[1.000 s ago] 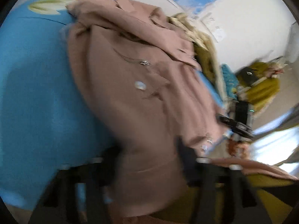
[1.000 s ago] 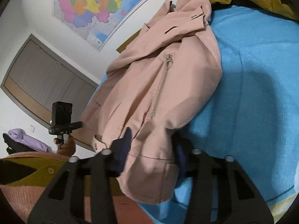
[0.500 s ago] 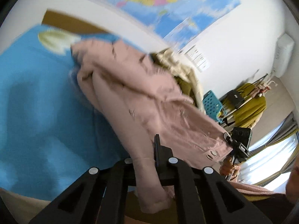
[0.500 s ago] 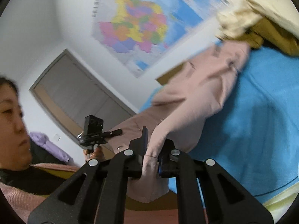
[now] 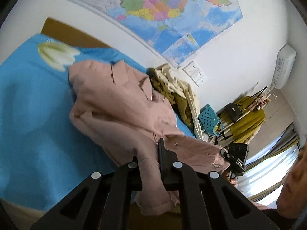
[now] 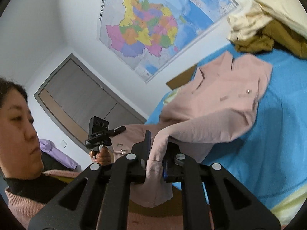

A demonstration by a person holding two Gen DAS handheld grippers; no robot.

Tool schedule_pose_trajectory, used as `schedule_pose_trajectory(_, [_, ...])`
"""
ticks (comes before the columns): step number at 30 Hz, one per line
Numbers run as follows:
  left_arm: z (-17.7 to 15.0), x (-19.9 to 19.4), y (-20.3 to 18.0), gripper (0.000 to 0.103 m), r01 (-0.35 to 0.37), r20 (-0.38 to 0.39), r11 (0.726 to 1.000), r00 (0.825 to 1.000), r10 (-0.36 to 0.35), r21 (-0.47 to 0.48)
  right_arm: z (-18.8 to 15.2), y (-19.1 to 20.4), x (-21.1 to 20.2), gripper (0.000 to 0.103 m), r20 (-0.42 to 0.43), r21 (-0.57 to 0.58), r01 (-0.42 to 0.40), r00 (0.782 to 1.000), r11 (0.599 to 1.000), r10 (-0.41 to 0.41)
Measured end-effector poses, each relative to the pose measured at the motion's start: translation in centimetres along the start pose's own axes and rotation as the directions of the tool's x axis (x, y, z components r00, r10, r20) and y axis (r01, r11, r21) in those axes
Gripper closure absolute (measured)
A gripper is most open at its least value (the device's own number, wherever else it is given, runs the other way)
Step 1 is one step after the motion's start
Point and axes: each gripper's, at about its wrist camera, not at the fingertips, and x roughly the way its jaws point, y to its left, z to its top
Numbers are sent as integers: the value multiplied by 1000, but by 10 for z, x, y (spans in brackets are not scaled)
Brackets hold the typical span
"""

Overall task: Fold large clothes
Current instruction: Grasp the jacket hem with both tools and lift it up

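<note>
A dusty pink coat (image 5: 122, 105) lies partly on a bed with a blue cover (image 5: 28, 115), its collar toward the headboard. My left gripper (image 5: 151, 163) is shut on the coat's lower edge and holds it raised off the bed. My right gripper (image 6: 155, 159) is shut on another part of the coat's (image 6: 220, 99) lower edge, also lifted. The cloth hangs down between each pair of fingers. The coat's top half rests on the blue cover (image 6: 278, 134).
A heap of cream and olive clothes (image 5: 176, 94) lies at the bed's far corner, also in the right wrist view (image 6: 264, 28). A blue basket (image 5: 208, 118) and a clothes rack (image 5: 247, 115) stand beside the bed. A map (image 5: 163, 9) hangs on the wall. The person (image 6: 17, 130) stands at the bed's foot.
Both grippers have closed on the coat's lower edge and lifted it up and back from the bed. The coat's lower half is now off the cover.
</note>
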Motion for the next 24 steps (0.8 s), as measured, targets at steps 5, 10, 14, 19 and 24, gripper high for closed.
schedule_pose_trajectory(5, [39, 13, -10, 98, -30, -14, 998, 999, 31, 47, 38, -13, 9, 93, 43, 39, 13, 999, 999, -15])
schedule_pose_trajectory(10, [86, 31, -15, 98, -69, -29, 995, 997, 72, 76, 83, -29, 25, 92, 67, 91, 25, 997, 996, -31])
schedule_pose_trajectory(14, [122, 48, -14, 98, -105, -43, 991, 993, 109, 84, 116, -48, 38, 92, 85, 147, 10, 996, 989, -23])
schedule_pose_trajectory(19, [167, 73, 0, 98, -151, -70, 987, 986, 154, 50, 155, -91, 63, 90, 89, 247, 42, 994, 968, -66])
schedule_pose_trajectory(24, [206, 121, 33, 98, -233, -128, 973, 965, 230, -6, 181, -149, 93, 90, 73, 375, 96, 988, 922, -133])
